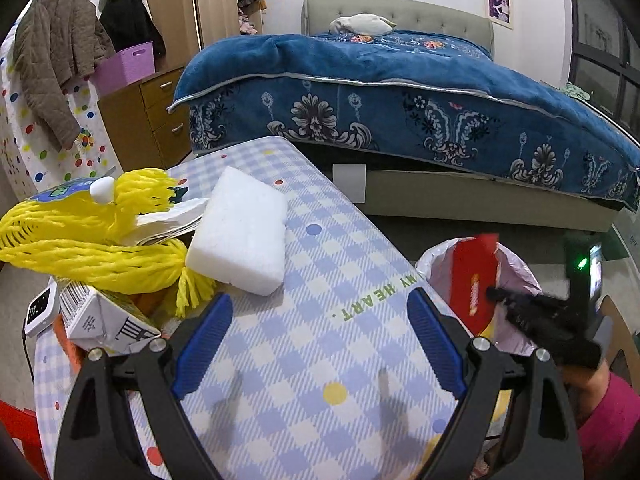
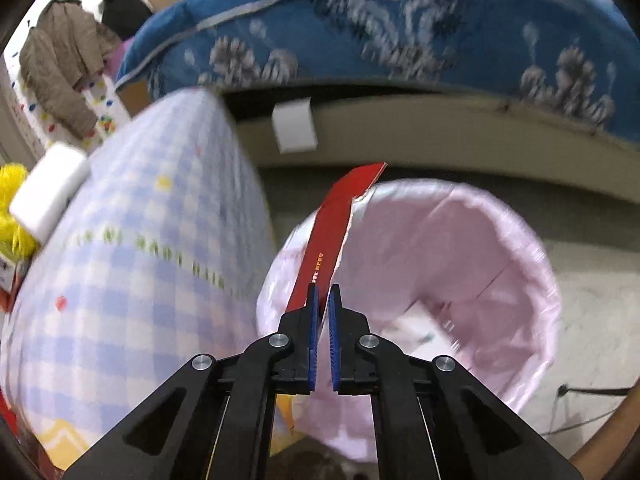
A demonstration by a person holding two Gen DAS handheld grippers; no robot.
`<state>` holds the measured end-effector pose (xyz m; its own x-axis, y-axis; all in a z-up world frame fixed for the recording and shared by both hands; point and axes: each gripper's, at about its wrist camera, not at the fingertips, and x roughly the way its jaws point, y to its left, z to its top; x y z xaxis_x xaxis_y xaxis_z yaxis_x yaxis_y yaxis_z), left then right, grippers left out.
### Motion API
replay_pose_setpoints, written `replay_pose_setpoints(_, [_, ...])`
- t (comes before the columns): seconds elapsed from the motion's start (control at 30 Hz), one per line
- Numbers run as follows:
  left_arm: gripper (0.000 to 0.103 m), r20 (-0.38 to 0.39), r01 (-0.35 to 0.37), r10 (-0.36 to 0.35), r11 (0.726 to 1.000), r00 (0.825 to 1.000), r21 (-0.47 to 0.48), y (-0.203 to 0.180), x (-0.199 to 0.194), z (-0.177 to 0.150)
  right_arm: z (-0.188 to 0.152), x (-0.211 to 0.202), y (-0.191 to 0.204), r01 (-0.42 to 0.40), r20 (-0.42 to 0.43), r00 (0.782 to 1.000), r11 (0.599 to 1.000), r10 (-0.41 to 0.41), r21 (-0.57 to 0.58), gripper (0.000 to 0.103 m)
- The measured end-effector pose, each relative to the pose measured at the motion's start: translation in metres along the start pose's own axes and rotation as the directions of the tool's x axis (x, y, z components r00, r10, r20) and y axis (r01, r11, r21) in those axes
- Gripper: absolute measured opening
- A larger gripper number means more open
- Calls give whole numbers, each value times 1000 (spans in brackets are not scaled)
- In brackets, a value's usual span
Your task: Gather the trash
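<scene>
From my left wrist view, my left gripper (image 1: pixel 320 336) hangs over the near end of the table (image 1: pixel 320 360), jaws wide with nothing between them but checked cloth. Ahead of them, toward the table's left edge, lies a white foam block (image 1: pixel 240 236), touching the yellow net (image 1: pixel 80 248) and a paper stack (image 1: pixel 172 220); a small carton (image 1: pixel 100 324) sits at the near left corner. Off the table's right edge stands the bin (image 1: pixel 516 276), and my right gripper (image 1: pixel 496 294) reaches in from the right with the red card (image 1: pixel 472 276) standing up over the bin's mouth. Only this view shows the net, paper and carton clearly.

From my right wrist view, blurred, my right gripper (image 2: pixel 323 292) has jaws nearly together, with a thin gap between the blue pads. The red card (image 2: pixel 332 236) rises from just at the left pad's tip, slanting up and away over the bin's (image 2: pixel 520 240) near left rim; whether the pads pinch it I cannot tell. This view shows the pink liner's inside. The table (image 2: pixel 120 280) lies left, the foam block (image 2: pixel 48 192) at its far left edge.
</scene>
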<state>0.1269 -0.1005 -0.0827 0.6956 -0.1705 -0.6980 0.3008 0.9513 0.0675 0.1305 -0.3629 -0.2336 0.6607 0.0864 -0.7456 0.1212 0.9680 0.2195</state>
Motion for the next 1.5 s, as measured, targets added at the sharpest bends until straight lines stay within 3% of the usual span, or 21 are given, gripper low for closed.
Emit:
replay_pose_setpoints(0.1, [86,3,8,-8,1000,1000,-5,-1,-2,0,13,-5,-11,44,-7,999,999,-44,-4,6])
replay_pose_setpoints(0.13, [86,6,11,-11,1000,1000,-5,-2,-4,0,16,-2,-15,67,-32,997,998,-67,-8,20])
replay_pose_setpoints(0.17, [86,8,13,-13,1000,1000,-7,-2,-5,1,17,0,-20,93,-56,994,996,-93,-2,42])
replay_pose_setpoints(0.2, [86,14,15,-15,1000,1000,-7,-2,-9,0,16,-2,-26,106,-64,992,994,-105,14,48])
replay_pose_setpoints(0.33, [86,35,18,-18,1000,999,-14,2,-24,-2,10,-28,-29,118,-34,993,993,-117,30,49])
replay_pose_setpoints(0.5, [86,49,23,-22,999,999,-29,10,-43,-13,3,-72,-3,139,10,990,990,-138,-30,48])
replay_pose_setpoints(0.67, [87,44,2,1,998,999,-67,32,-65,-36,-2,-119,39,108,73,992,989,-101,-101,48])
replay_pose_setpoints(0.9, [88,19,-93,98,978,995,-185,93,-92,-71,-6,-163,120,17,121,993,970,13,-241,48])
replay_pose_setpoints(1.2, [88,16,-199,214,930,977,-311,166,-124,-90,-4,-165,213,-84,104,985,911,137,-403,48])
replay_pose_setpoints(1.5, [88,115,-189,234,931,965,-311,188,-137,-39,18,-131,259,-105,71,985,876,157,-471,47])
